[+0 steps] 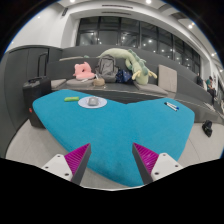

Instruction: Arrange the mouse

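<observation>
A small grey mouse [93, 101] lies on a teal tablecloth [115, 125], far beyond my fingers and a little left of centre. My gripper [112, 160] is open and empty, its two magenta pads [78, 157] spread wide above the near part of the teal cloth. Nothing stands between the fingers.
A green marker-like object [69, 99] lies left of the mouse. A small white item [171, 105] lies near the cloth's far right corner. Behind the table, stuffed toys, one pink [82, 70] and one green [130, 62], rest on a grey ledge. A black case [35, 88] stands at left.
</observation>
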`<act>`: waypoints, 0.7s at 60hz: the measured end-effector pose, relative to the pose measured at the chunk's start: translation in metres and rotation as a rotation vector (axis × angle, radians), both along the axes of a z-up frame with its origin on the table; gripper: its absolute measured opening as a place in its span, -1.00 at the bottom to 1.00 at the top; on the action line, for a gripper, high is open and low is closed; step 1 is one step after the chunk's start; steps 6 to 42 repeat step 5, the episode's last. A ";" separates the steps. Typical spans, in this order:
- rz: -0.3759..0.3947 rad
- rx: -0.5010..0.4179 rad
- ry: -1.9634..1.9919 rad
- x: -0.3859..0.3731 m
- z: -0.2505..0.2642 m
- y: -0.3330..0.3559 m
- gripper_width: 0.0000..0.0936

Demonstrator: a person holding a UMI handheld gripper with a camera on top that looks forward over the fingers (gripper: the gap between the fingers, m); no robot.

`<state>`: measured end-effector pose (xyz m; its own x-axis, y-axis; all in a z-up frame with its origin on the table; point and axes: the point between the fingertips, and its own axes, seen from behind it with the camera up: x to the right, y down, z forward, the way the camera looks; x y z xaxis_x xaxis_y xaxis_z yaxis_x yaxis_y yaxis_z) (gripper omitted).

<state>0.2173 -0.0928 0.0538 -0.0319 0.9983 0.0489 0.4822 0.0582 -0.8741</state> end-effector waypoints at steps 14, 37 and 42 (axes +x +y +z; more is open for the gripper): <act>-0.013 0.007 0.016 0.000 0.003 0.002 0.82; -0.013 0.007 0.016 0.000 0.003 0.002 0.82; -0.013 0.007 0.016 0.000 0.003 0.002 0.82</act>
